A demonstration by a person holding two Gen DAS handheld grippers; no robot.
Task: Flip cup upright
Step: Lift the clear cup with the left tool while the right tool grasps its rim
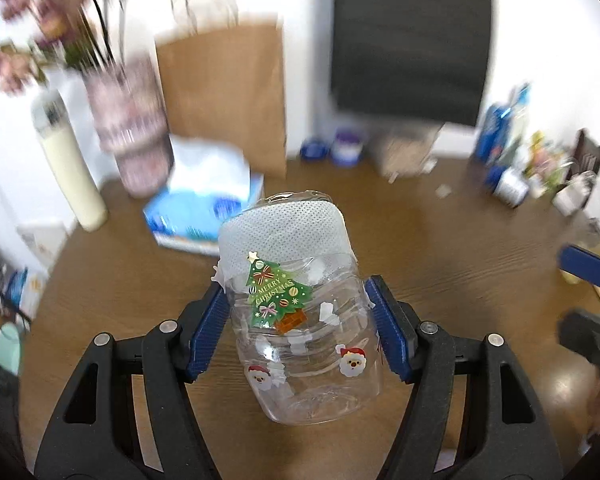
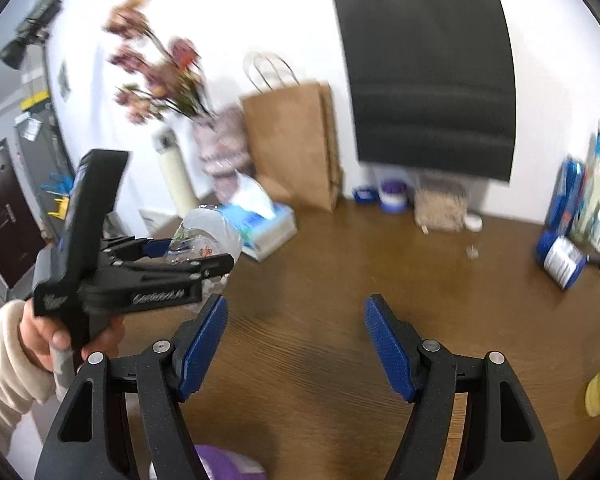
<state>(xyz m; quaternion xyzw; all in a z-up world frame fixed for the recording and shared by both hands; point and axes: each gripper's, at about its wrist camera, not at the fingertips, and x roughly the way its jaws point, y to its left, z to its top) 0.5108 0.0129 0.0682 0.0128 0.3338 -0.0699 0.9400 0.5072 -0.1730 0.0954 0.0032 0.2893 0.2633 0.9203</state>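
Note:
A clear plastic cup [image 1: 300, 320] with Christmas tree and Santa stickers and a white mesh band is held between the blue pads of my left gripper [image 1: 298, 320], above the brown table [image 1: 440, 240]. The left gripper is shut on it. The banded end points away from the camera and upward, the other end toward the camera. In the right wrist view the cup [image 2: 208, 236] shows at the left, tilted, in the left gripper [image 2: 188, 254] held by a hand. My right gripper [image 2: 296, 344] is open and empty over the table, to the right of the cup.
A tissue box [image 1: 204, 204], a brown paper bag [image 1: 224, 96], a flower vase [image 1: 132, 128] and a cream bottle [image 1: 68, 160] stand at the back left. A black bag [image 1: 412, 36] hangs at the wall. Bottles and cans [image 2: 572, 232] crowd the right edge.

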